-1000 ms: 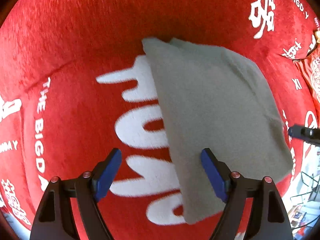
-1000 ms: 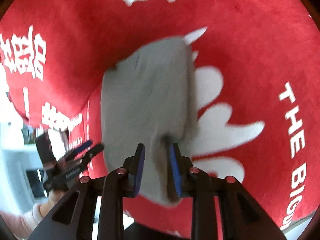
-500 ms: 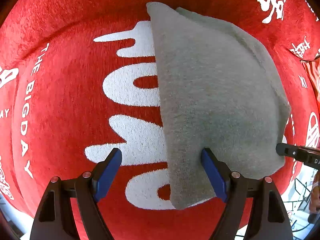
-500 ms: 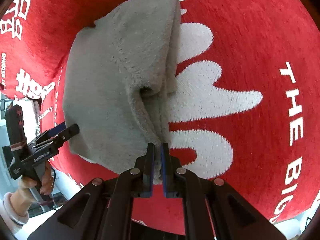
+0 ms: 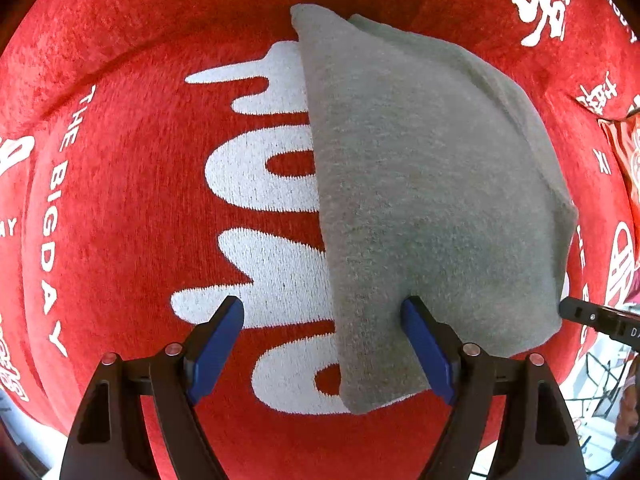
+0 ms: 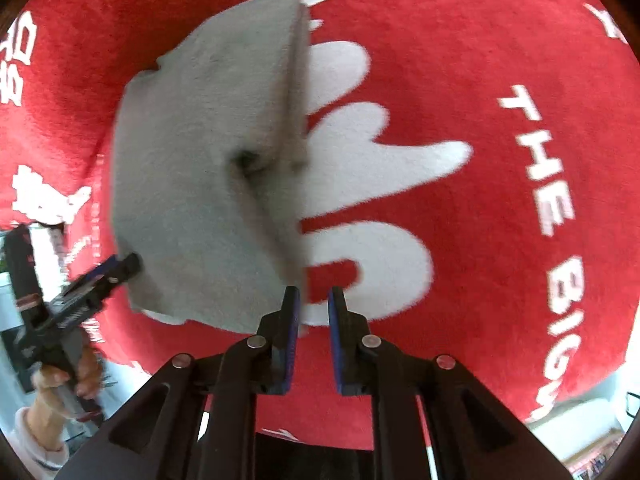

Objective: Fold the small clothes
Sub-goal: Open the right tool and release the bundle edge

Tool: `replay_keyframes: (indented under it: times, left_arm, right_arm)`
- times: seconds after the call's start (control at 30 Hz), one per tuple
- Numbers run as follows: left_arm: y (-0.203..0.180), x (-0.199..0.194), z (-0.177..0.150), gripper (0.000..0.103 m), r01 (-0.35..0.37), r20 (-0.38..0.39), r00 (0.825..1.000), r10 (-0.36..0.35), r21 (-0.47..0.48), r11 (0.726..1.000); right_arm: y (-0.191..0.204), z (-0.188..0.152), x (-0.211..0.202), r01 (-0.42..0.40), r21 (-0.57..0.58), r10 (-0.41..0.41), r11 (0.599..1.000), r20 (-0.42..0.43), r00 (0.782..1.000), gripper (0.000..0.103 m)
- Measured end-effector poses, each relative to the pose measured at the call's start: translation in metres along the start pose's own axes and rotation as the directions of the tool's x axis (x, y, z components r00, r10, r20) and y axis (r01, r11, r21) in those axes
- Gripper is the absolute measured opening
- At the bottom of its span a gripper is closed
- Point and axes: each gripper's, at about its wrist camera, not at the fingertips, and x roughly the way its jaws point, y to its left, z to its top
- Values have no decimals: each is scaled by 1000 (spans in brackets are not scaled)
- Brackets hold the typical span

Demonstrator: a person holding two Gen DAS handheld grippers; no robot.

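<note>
A folded grey fleece cloth (image 5: pixel 420 184) lies on a red cloth with white lettering (image 5: pixel 120 184). My left gripper (image 5: pixel 323 324) is wide open; its right finger (image 5: pixel 424 340) rests on the cloth's near edge and its left finger hovers over the red cloth. In the right wrist view the grey cloth (image 6: pixel 208 168) lies at the left, folded edge to the right. My right gripper (image 6: pixel 314 308) is open a little and empty, just off the cloth's near right corner. The left gripper also shows there (image 6: pixel 104 276), at the cloth's left corner.
The red cloth (image 6: pixel 500 60) covers a rounded surface that drops away at its edges. A person's hand (image 6: pixel 68 376) holds the left gripper at the lower left. Room clutter shows beyond the edge at the lower right (image 5: pixel 600 392).
My right gripper has let go of the grey cloth's edge and opened slightly. The cloth has dropped flat. The left gripper stays open on the near edge.
</note>
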Motion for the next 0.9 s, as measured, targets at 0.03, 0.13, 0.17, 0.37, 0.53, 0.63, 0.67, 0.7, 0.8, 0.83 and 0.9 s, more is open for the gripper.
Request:
replay_keyframes:
  times: [0.03, 0.13, 0.17, 0.37, 0.53, 0.63, 0.67, 0.7, 0.8, 0.83, 0.9]
  left_arm:
    - [-1, -1, 1, 82, -3, 1, 1000, 3, 3, 1000]
    - [-1, -7, 2, 82, -4, 1, 1000, 4, 7, 1000]
    - [-2, -8, 3, 82, -7, 0, 1000, 7, 7, 1000]
    - [1, -12, 8, 82, -17, -10, 1000, 18, 5, 1000]
    - [6, -15, 10, 82, -17, -22, 1000, 17, 12, 1000]
    - [2, -12, 15, 82, -5, -44, 999, 6, 19, 1000]
    - [2, -12, 16, 82, -4, -49, 999, 5, 20, 1000]
    - [2, -11, 16, 82, -3, -48, 999, 4, 21, 1000]
    - [-1, -11, 22, 83, -5, -46, 999, 6, 25, 1000]
    - [-4, -11, 23, 83, -2, -43, 999, 3, 28, 1000]
    - [-7, -15, 27, 103, 13, -27, 1000, -12, 44, 999]
  right_arm:
    - [-3, -1, -2, 35, 3, -35, 999, -3, 999, 15]
    - [-15, -4, -11, 24, 51, -24, 998, 8, 1000, 15]
    - [-17, -4, -14, 16, 69, -17, 998, 18, 1000, 17]
    - [-9, 1, -31, -11, 71, 5, 997, 87, 996, 28]
    - [0, 9, -34, -7, 59, 0, 998, 109, 994, 40]
    - [-3, 12, -36, -5, 70, -3, 998, 109, 994, 45]
    - [-5, 11, -36, -4, 76, -4, 997, 108, 994, 47]
    - [-6, 11, -36, -4, 81, -4, 997, 106, 994, 48]
    - [-11, 11, -35, -12, 91, 3, 996, 97, 995, 48]
    - [-11, 11, -33, -15, 94, 6, 995, 93, 996, 49]
    - [-10, 13, -29, -24, 99, 15, 995, 90, 996, 55]
